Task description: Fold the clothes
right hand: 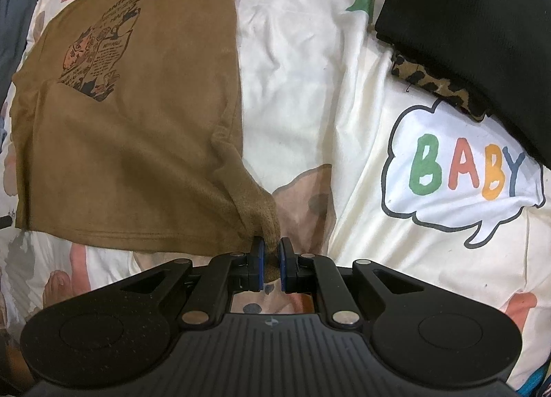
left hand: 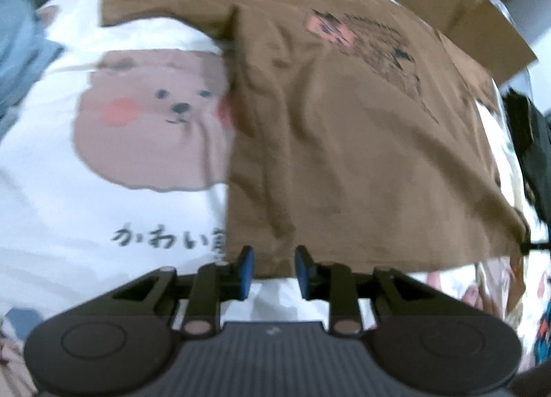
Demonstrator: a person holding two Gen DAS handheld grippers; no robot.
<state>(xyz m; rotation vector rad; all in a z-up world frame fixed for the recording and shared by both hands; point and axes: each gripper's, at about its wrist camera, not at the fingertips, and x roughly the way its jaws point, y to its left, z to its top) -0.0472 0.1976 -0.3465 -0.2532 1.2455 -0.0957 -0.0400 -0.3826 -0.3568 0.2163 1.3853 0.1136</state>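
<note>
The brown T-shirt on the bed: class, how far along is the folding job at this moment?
Done: the brown T-shirt lies spread flat, print up, on the printed bedsheet. In hand: the right gripper pinches its hem corner; the left gripper is open over the hem, gripping nothing. Left: every fold, since no fold shows yet.

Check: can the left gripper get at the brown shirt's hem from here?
Probably yes. The left gripper has its jaws apart right at the hem of the brown shirt, nothing between.
</note>
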